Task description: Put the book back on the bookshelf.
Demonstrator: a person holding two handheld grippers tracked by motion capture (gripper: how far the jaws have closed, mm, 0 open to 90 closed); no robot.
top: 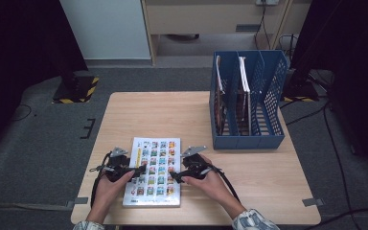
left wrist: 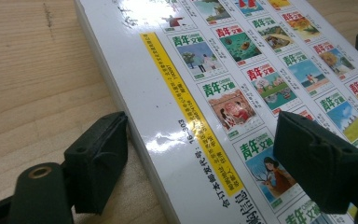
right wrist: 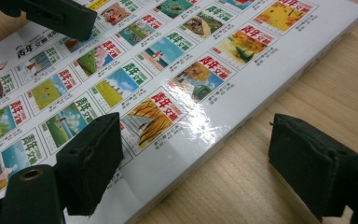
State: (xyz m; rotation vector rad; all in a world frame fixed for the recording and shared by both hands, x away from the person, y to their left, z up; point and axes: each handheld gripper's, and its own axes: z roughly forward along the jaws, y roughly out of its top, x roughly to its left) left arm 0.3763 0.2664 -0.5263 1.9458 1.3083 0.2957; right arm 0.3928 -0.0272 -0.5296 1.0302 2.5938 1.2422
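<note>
While lying flat on the wooden table [top: 172, 112], near its front edge and well apart from the blue file rack [top: 248, 140]: thick bound magazine volume [top: 154, 184], glossy cover up, gripped by nothing.

Left gripper [top: 135, 173]: straddles the volume's left long edge, one pad low beside the edge, the other over the cover. No pressing seen on either. Released, jaws wide.

Right gripper [top: 176, 176]: same on the opposite long edge, one pad over the cover, one out over bare wood. Released too, nothing clamped.

Risks, judged from here:
- Closing as posed probably pinches nothing. Pads set across each edge sideways, not above and below; likely to scrape the cover or just shove the volume along the wood.
- Glossy laminate plus small pads: expect slip once loaded. Looks heavy; could pivot out of an edge grip and drop.
- Pushing harder from one side would skew it. Close to the front edge, so could slide off toward the person.
- Catching only the top cover would peel it open, sag the pages, maybe crease them.
- Uneven lift between hands would twist the block and pop one grip.
- If bound for the rack: left and middle slots already hold books [top: 243, 79], right slot looks free. Tilted entry could hit a divider or tip the rack.
</note>
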